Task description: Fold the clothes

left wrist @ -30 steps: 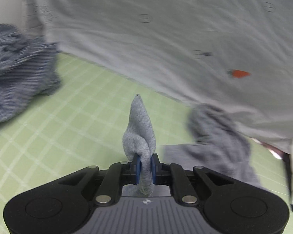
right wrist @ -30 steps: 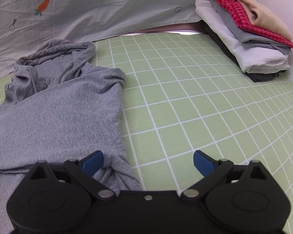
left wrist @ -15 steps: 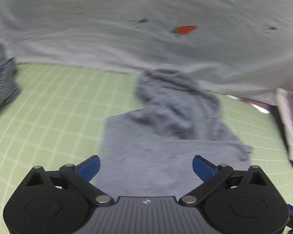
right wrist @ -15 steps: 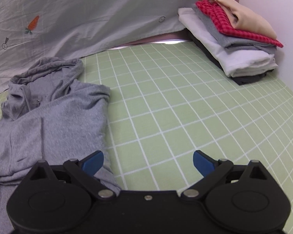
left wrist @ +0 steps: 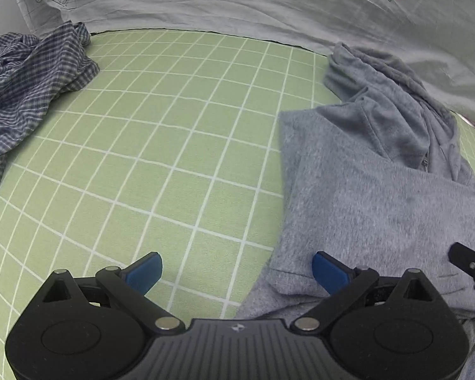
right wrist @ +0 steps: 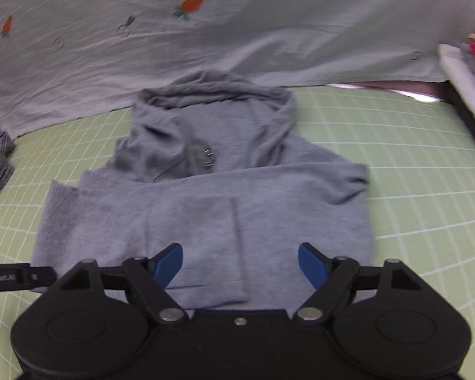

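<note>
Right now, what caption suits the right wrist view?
Open right tool above a partly folded grey hoodie on a green grid mat.

Left gripper [left wrist: 236, 270] low and level, blue pads spread wide, nothing between them; right finger's pad [left wrist: 329, 272] sits over grey fabric, the other over bare mat. Right gripper [right wrist: 240, 264] likewise spread wide and empty, both pads above cloth. Each gripper's tip shows at the edge of the other's view.
</note>
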Demonstrator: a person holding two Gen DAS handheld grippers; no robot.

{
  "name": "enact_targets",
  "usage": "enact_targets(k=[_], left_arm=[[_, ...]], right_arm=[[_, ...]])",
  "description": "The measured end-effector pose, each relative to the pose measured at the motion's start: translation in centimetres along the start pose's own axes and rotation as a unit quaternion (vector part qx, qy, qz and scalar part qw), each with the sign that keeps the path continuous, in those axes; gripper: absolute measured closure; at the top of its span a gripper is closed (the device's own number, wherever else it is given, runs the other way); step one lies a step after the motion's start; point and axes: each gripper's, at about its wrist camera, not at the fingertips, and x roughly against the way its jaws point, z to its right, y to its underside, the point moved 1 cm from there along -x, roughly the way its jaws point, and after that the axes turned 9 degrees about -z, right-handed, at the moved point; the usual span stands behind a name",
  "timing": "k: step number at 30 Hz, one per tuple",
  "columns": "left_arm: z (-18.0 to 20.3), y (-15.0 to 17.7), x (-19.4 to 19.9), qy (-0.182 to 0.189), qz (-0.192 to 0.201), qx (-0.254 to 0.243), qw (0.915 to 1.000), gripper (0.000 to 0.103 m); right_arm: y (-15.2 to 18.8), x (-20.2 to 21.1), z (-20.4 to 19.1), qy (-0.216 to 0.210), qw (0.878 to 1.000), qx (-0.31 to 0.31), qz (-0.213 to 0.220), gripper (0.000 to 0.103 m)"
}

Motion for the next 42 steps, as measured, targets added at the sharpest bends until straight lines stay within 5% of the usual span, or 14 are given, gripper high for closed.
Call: enact_targets(k=[10,16,22,24,28,35,42], left_arm=[[0.4,-0.5,-0.6,0.001,-0.002,-0.003,1.0,0.0],[0.7,-0.8,1.2,0.011,0.032,0.002,0.9994,0.0],[2.1,-0.6,0.3,0.005,0.021,-0.023,0.9995,0.0],[2.6,-0.2,-0.4,0.003,0.01,-0.033,0.9994,0.0],[2.6,0.1,-0.8,0.001,0.003,-0.041,0.9992,0.0],[2.0,-1.7,0.7,0.013,0.003,-0.026,0.9996,0.0],[3.8,-8.5,0.5,0.019,0.044,-0.033,0.9983,0.0]], right_arm=[[0.5,-1.2,-1.6,-0.049,0.998,0.043,-0.011,0.085],[0.3,2.2,-1.1,-0.039,0.997,0.053,0.036,0.088],[-0.1,4.6,3.1,0.034,0.998,0.021,0.055,0.088],[0.4,3.2,4.7,0.051,0.998,-0.01,0.019,0.084],[1.9,0.6,6.5,0.084,0.995,-0.043,-0.038,0.059],[0.5,1.8,7.4,0.104,0.993,-0.051,-0.012,0.017],[-5.1,0.2,8.9,0.119,0.992,-0.038,0.018,0.001]])
